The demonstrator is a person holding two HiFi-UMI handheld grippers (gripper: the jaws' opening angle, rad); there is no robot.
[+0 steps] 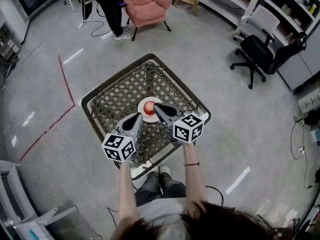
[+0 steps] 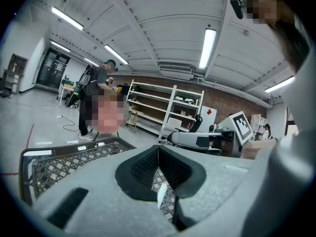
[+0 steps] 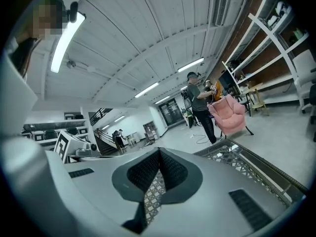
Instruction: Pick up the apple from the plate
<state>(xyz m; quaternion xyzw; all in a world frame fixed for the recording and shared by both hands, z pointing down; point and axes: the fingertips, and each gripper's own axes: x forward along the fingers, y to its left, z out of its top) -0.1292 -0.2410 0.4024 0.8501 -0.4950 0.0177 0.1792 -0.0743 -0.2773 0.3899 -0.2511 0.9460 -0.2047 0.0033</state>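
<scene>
the apple [image 1: 149, 107] is sitting on the white plate [image 1: 141, 105] in the middle of the mesh table [image 1: 115, 96]. my right gripper [image 1: 156, 107] is hovering just beside the apple's right edge, its jaws pressed together on nothing. my left gripper [image 1: 139, 116] is hanging near the plate's front-left rim, also clenched and empty. beyond the table, a pink armchair [image 1: 146, 3] and a person [image 1: 109, 6] are standing.

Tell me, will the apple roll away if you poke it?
Probably. The apple looks round and sits loose on a shallow plate, so a poke could roll it off. Its skin looks smooth, so it might slip out of an off-centre pinch.
</scene>
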